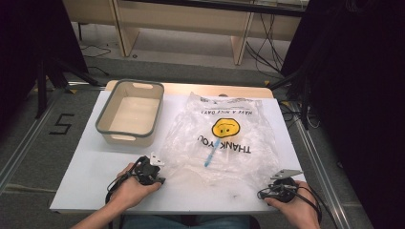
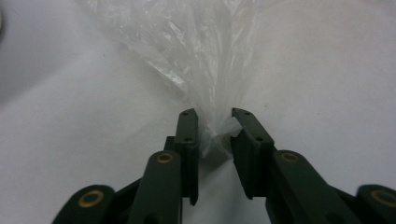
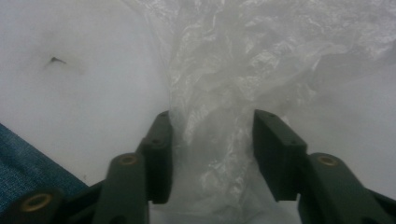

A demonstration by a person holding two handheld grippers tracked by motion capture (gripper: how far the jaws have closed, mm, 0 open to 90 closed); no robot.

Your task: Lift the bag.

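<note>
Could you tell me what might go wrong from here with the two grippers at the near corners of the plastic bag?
1. In the left gripper the plastic bag is bunched into a thin strand; it could slip out when lifted.
2. The right gripper straddles a wider fold, its pads apparently not yet pressing; closing may catch just one layer.
3. A blue item lies in or on the bag; it may slide out.

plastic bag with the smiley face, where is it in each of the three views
High view: the plastic bag lies flat right of centre on the white table, beside the grey-rimmed bin.
Left gripper view: a bunched handle of the bag rises from between the left hand-held gripper jaws to the top centre.
Right gripper view: crumpled film runs from between the right hand-held gripper jaws to the upper right.
Shared landmark: the white table.
</note>
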